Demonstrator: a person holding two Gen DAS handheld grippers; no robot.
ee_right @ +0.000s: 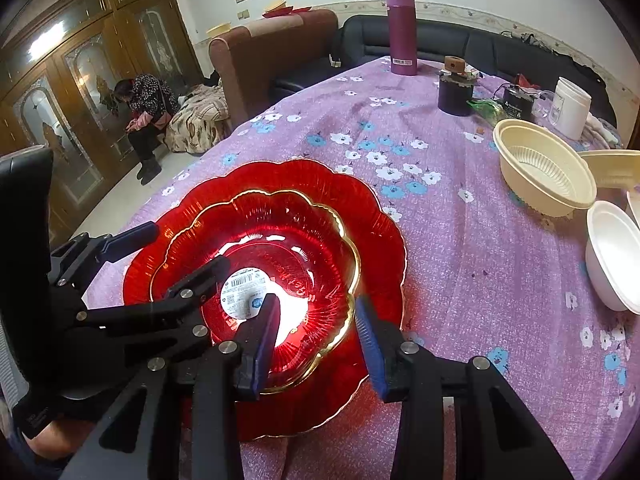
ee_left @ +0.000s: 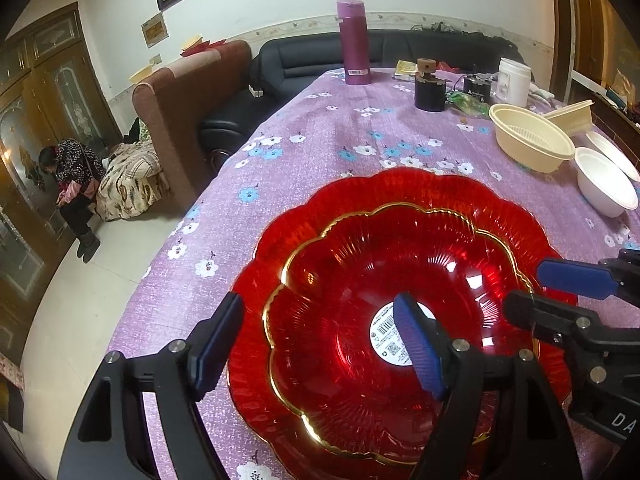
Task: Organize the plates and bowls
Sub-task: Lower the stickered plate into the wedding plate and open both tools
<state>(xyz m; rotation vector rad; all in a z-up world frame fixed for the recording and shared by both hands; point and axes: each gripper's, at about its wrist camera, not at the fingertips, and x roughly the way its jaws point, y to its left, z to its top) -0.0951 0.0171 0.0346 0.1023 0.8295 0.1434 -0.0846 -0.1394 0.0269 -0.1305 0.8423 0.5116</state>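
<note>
- Far left, beyond the table, a seated person (ee_left: 76, 184) is bending forward beside a brown sofa (ee_left: 180, 92).
- We are holding the left gripper (ee_left: 318, 304) with its blue-padded fingers spread wide. They are straddling the left edge of the red dishes, one pad outside the rim and one over the middle, and neither pad is pressing on anything.
- The large red scalloped plate (ee_left: 400, 188) is lying flat on the purple flowered tablecloth (ee_left: 320, 128), near the table's front edge.
- A smaller red bowl (ee_left: 340, 280) with a gold rim is sitting nested inside that plate.
- A round white sticker (ee_left: 394, 336) with a barcode is showing at the bowl's centre. Its print is too small for us to read.
- We are holding the right gripper (ee_right: 316, 302) with its jaws parted around the bowl's near gold rim. The rim is passing between the pads without being pinched.
- The white letters "DA" are showing on the right gripper's body in the left wrist view.
- Further back, a purple flask (ee_left: 354, 40) is standing upright, and the label at its base is unreadable.
- On the right, a cream bowl (ee_left: 532, 142) and a white bowl (ee_left: 604, 184) are waiting well apart from the red stack.
</note>
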